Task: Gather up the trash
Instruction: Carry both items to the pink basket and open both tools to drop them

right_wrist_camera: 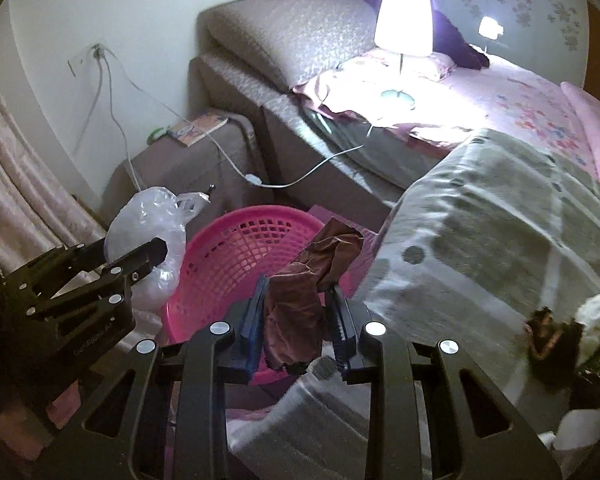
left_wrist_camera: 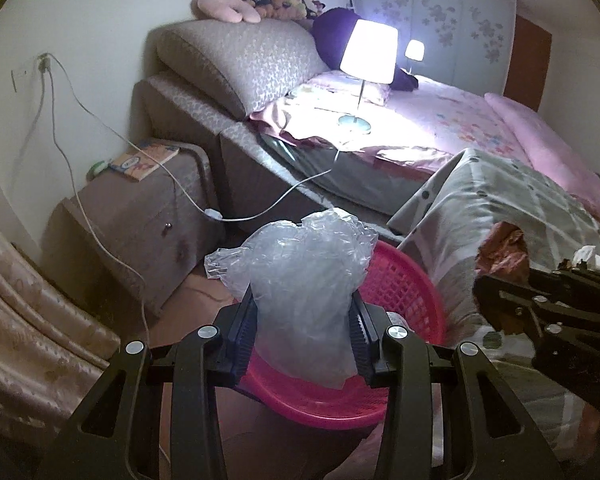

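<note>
**Trash held over pink basket, both grippers loaded**

Trash in both grippers, both above the pink basket (right_wrist_camera: 236,248) on the floor beside the bed (left_wrist_camera: 460,128). Around it: grey plaid blanket (right_wrist_camera: 492,232) hanging off the bed edge just right of the basket, nightstand (left_wrist_camera: 140,216) to its left with a book (left_wrist_camera: 144,162) on top, white cable (left_wrist_camera: 260,210) running from the wall to the lit lamp (left_wrist_camera: 369,52) on the bed. More clutter at the far right of the right wrist view, too blurred to name.

Left gripper (left_wrist_camera: 305,320): fingers spread fairly wide, pinching a crumpled clear plastic bag (left_wrist_camera: 304,280) between the pads; the bag bulges above the fingertips, over the basket's near rim.

Right gripper (right_wrist_camera: 296,320): fingers narrower, clamped on a crumpled brown wrapper (right_wrist_camera: 304,292) sticking up past the tips, over the basket's right side.
</note>
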A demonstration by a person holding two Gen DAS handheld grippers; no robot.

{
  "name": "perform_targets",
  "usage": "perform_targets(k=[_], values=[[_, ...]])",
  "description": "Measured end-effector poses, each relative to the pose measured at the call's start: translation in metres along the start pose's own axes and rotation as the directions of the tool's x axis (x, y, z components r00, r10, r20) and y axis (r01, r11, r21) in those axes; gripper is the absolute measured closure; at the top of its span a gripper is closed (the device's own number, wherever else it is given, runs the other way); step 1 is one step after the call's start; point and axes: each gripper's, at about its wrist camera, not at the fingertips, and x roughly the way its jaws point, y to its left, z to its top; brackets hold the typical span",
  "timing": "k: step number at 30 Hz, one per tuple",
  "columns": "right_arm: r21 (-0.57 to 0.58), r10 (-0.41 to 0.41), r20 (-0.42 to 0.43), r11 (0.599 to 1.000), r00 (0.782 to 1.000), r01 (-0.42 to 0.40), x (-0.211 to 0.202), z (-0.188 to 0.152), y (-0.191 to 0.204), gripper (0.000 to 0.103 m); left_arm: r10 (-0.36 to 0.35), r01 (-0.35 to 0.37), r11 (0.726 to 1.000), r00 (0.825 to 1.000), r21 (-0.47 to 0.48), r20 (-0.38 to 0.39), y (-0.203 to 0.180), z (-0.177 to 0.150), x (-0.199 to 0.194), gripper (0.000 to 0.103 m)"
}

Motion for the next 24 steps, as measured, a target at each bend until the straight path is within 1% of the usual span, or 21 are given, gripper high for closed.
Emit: perform_targets(k=[4,7,9,11,12,14,18,24], values=[[-0.011,0.007,-0.022,1.0,1.0,-0.007,0.014,0.002,0.003,0.073,-0.002,0.002,1.0,1.0,-0.013,-0.025,0.003,-0.001,0.007,0.058],[-0.014,0.013,-0.028,1.0,1.0,-0.014,0.019,0.002,0.005,0.065,-0.006,0.005,1.0,0.999,-0.02,-0.036,0.004,-0.002,0.01,0.054],[-0.013,0.017,-0.027,1.0,0.999,-0.017,0.02,0.001,0.007,0.059,-0.009,0.008,1.0,0.999,-0.027,-0.035,0.006,-0.002,0.009,0.045],[-0.008,0.018,-0.025,1.0,1.0,-0.019,0.02,0.001,0.006,0.052,-0.008,0.007,0.999,0.999,-0.033,-0.033,0.007,-0.001,0.009,0.039],[-0.004,0.018,-0.023,1.0,1.0,-0.018,0.019,0.0,0.006,0.051,-0.004,0.003,0.999,1.0,-0.037,-0.029,0.008,-0.001,0.008,0.036],[0.004,0.015,-0.021,1.0,1.0,-0.015,0.019,0.0,0.004,0.048,0.0,-0.001,0.999,1.0,-0.042,-0.023,0.008,0.0,0.007,0.034],[0.024,0.011,-0.011,1.0,1.0,-0.011,0.015,0.0,0.0,0.045,-0.005,0.005,0.999,1.0,-0.047,-0.015,0.008,0.0,0.006,0.031],[0.061,-0.011,0.025,0.998,1.0,0.01,-0.002,-0.003,-0.01,0.04,-0.001,0.002,1.0,1.0,-0.024,0.004,0.002,0.001,0.002,0.03]])
